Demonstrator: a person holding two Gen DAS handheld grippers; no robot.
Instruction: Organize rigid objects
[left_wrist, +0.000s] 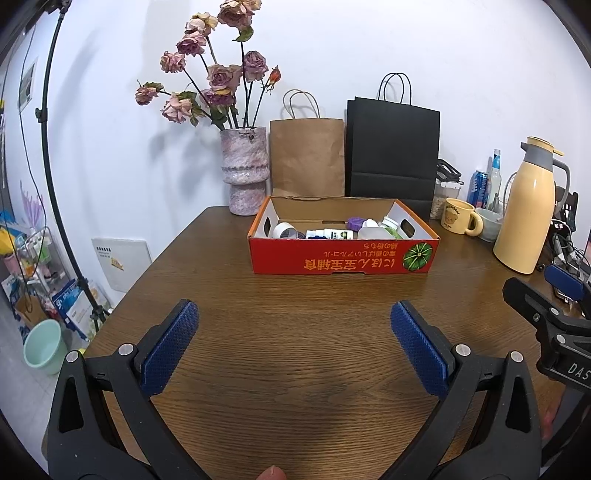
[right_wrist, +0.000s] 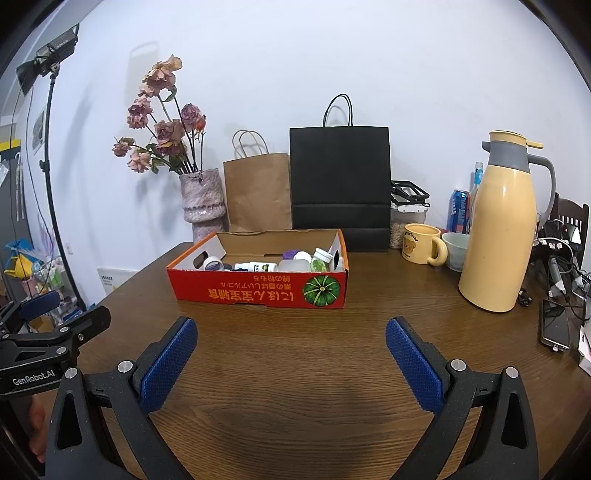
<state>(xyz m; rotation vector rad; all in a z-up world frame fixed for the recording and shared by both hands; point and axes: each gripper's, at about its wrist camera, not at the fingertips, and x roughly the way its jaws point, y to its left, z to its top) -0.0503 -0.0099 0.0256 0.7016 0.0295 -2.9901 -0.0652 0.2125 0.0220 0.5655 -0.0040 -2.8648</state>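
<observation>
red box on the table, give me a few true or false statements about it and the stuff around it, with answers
1. The red box holds several small bottles. True.
2. The left tool grips a bottle. False: it is open and holds nothing.
3. The black bag stands behind the box, against the wall. True.
4. The yellow jug sits inside the box. False: it stands on the table, to the right of the box.
5. The right tool is shut. False: it is open over bare table.
</observation>
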